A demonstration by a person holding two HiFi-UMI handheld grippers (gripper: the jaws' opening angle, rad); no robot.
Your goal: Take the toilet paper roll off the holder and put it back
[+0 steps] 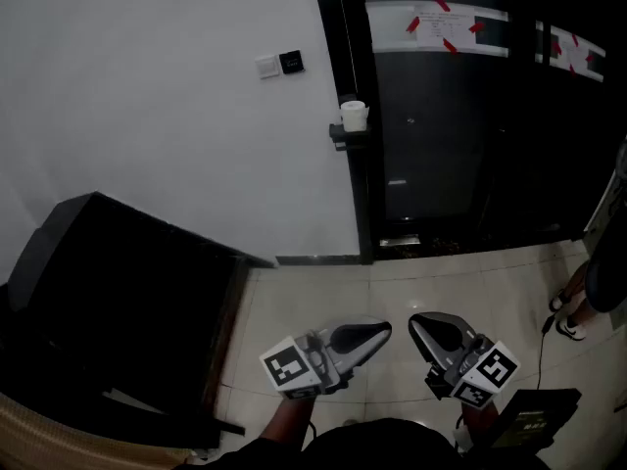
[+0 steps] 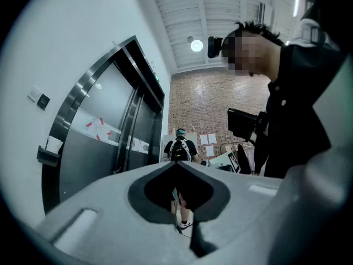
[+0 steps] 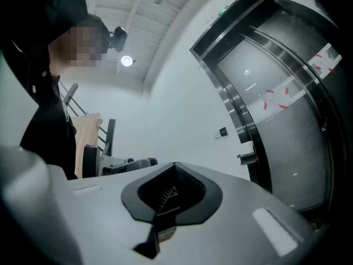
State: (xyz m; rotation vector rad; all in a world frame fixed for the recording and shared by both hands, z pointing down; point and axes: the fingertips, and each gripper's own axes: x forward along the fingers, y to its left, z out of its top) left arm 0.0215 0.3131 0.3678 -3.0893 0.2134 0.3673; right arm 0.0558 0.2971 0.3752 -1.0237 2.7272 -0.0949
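First, white wall (image 1: 167, 96): fills the far left; its right edge meets the black door frame (image 1: 355, 86).
Dark metal doors (image 1: 451, 135): far right of the frame, shut, with red tape strips (image 1: 446, 18) across the top.
Black cabinet (image 1: 118, 302): near left, its right edge running along the floor strip.
Tiled floor (image 1: 323, 292): pale open strip between the cabinet edge and the doors, running from both grippers up to the wall base.
Person's feet (image 1: 568, 316): at the far right edge of the floor, well apart from the grippers.
Left gripper (image 1: 380, 331): low and near, jaws closed tip to tip with nothing in them; its own view (image 2: 177, 164) shows the same.
Right gripper (image 1: 417, 321): just beside the left one, tips apart from it, jaws pressed together and holding nothing (image 3: 175, 165).
Holder (image 1: 345, 137): small dark bracket on the left edge of the door frame, well apart from both grippers.
Toilet paper roll (image 1: 354, 116): white, upright on the holder, untouched.
Wall switches (image 1: 279, 64): left of the roll, higher on the wall.
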